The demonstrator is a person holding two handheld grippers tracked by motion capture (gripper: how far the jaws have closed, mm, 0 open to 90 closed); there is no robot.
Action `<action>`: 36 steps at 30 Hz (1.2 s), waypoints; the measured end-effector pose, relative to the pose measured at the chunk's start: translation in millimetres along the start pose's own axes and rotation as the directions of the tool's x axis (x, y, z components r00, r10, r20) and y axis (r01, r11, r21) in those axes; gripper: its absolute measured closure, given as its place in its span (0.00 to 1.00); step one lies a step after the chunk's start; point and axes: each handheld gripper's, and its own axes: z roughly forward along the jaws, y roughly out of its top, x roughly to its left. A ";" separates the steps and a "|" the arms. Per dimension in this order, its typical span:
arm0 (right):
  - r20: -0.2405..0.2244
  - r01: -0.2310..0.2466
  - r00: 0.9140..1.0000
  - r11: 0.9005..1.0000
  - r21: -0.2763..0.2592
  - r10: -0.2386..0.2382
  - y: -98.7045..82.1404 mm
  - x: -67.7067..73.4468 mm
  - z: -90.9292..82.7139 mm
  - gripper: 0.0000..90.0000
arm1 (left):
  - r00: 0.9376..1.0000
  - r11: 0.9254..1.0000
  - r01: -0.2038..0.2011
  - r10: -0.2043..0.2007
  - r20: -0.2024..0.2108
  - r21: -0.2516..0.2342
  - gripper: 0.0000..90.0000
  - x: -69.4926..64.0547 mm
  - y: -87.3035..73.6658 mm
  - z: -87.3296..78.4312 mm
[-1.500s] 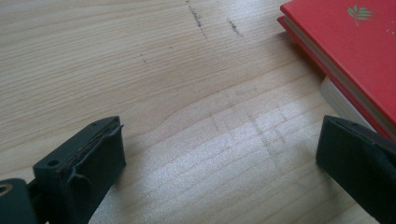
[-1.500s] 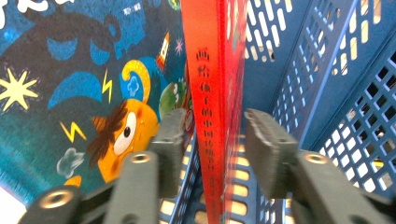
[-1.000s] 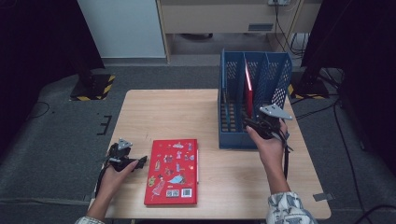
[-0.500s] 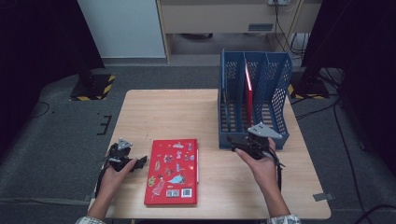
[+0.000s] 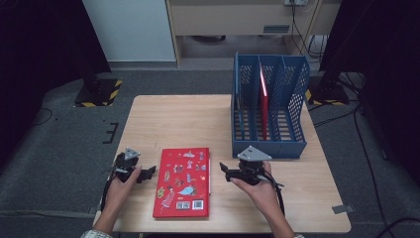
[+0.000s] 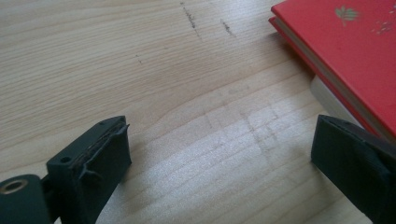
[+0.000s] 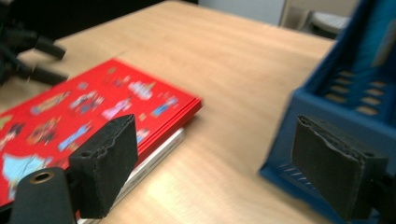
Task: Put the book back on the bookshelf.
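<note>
- Book (image 5: 183, 182), red with little cartoon pictures on its cover, lies flat on the wooden surface (image 5: 178, 121) near the front edge, between the two hands; pale page edges show under the cover in both gripper views (image 7: 70, 126).
- Right tongs (image 5: 224, 170) sit just beside the book's right edge, low over the surface, pointing toward it. Their jaws have just been opening and now stand wide, with nothing between them; in the right gripper view one jaw stands before the book's corner and the other before the blue rack.
- Left tongs (image 5: 150, 171) rest near the book's left edge, a little apart from it, aimed at it. Their jaws are spread wide over bare wood, and in the left gripper view the book's corner (image 6: 345, 56) sits close to one jaw without touching.
- File rack (image 5: 270, 106), blue with mesh walls and three slots, stands at the right rear of the surface, just behind the right hand (image 5: 257, 191).
- A second red book (image 5: 264, 106) stands upright in the rack's middle slot, leaning slightly.
- Left hand (image 5: 119, 188) comes in from the near edge, gripping its tool.
</note>
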 end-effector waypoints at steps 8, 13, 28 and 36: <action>-0.071 0.025 0.997 0.999 0.040 -0.022 -7.2 26.3 12.1 0.14 | 0.999 1.000 0.004 -0.003 0.042 -0.029 0.05 -10.5 -1.3 -17.0; -0.110 0.042 0.993 0.997 0.061 -0.036 -10.5 39.3 16.5 0.13 | 0.996 0.999 -0.010 0.015 0.084 -0.049 0.06 -25.1 -1.8 -28.4; -0.216 0.093 0.975 0.985 0.145 -0.060 -22.7 70.5 33.7 0.10 | 0.974 0.998 -0.060 0.063 0.218 -0.020 0.13 -56.2 -5.0 -36.8; -0.239 0.096 0.970 0.979 0.182 -0.050 -29.7 75.1 39.9 0.09 | 0.967 0.996 -0.083 0.080 0.241 0.006 0.11 -63.2 -3.5 -26.7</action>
